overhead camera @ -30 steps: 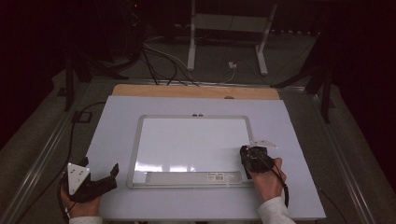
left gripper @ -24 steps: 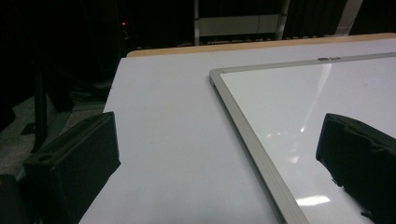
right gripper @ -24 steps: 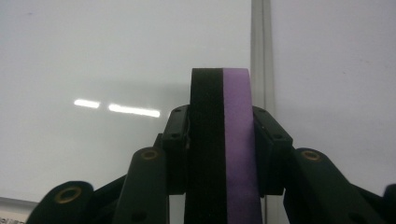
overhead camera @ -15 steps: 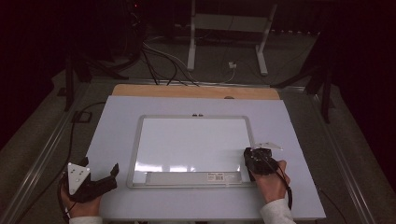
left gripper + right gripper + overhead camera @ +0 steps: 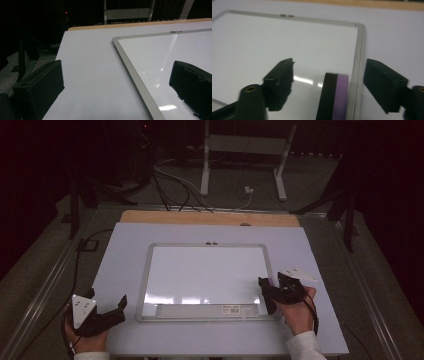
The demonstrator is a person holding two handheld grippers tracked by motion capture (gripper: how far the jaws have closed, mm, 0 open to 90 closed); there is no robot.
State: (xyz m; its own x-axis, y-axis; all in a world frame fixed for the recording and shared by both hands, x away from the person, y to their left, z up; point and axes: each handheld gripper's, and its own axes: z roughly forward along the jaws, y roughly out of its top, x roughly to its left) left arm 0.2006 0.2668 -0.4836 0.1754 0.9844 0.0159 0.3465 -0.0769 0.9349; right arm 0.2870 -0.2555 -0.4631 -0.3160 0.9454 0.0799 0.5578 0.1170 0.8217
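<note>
A white-surfaced whiteboard [image 5: 200, 270] in a silver frame lies flat on the pale table sheet [image 5: 125, 245]. A black and purple eraser [image 5: 334, 96] stands on the board by its right frame edge. My right gripper [image 5: 329, 68] straddles it; its jaws have just been opening, and the pads stand clear of the eraser on both sides. From above, the right gripper [image 5: 272, 292] sits at the board's lower right corner. My left gripper [image 5: 107, 301] rests open at the table's front left, beside the board, and its jaws [image 5: 115, 75] hold nothing.
The board's pen tray [image 5: 205, 310] with a label runs along its near edge. A wooden table edge [image 5: 210, 217] shows at the far side. Beyond it, cables [image 5: 175, 185] and a metal stand [image 5: 240, 150] are on the floor. A cable [image 5: 75, 260] trails off the left side.
The right gripper's jaws have opened off the eraser, and the hand has shifted slightly right. The left gripper has not moved.
</note>
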